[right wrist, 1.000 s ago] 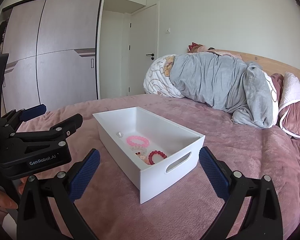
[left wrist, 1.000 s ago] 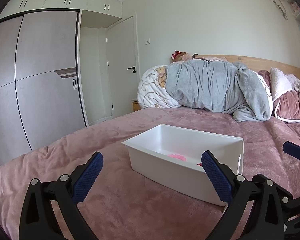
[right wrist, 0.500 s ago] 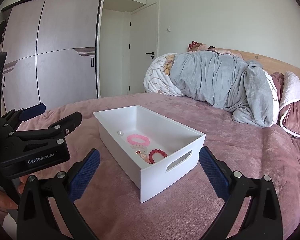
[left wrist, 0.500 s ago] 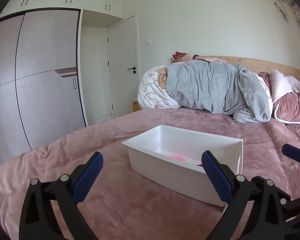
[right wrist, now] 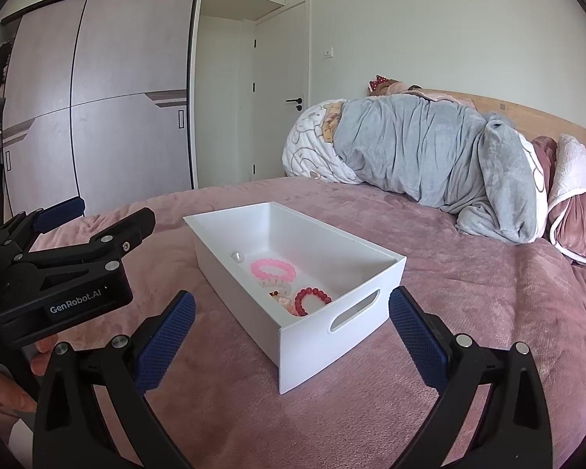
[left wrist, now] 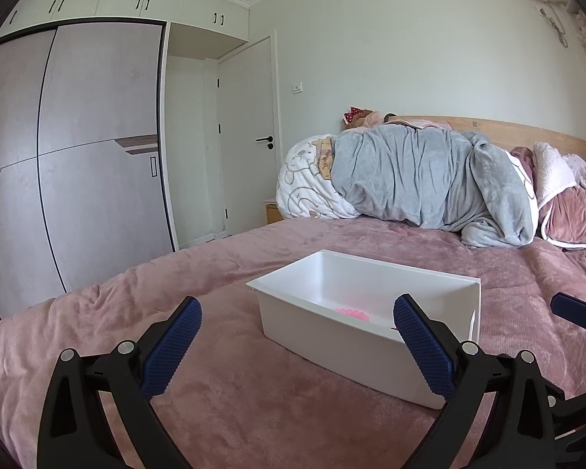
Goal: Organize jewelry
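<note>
A grey sliding wardrobe (left wrist: pixel 97 148) fills the room's left wall, with a closed white door (left wrist: pixel 246 133) to its right. A pink plush bedspread (right wrist: pixel 468 312) covers the bed, bundled grey blanket (right wrist: pixel 429 148) at the far end. Mid-bed sits the white bin (right wrist: pixel 304 336), holding a pink bracelet (right wrist: pixel 272 268) and a red bracelet (right wrist: pixel 312 300). The left gripper (left wrist: pixel 293 348) and right gripper (right wrist: pixel 291 340) both gape wide, empty, near the bin
</note>
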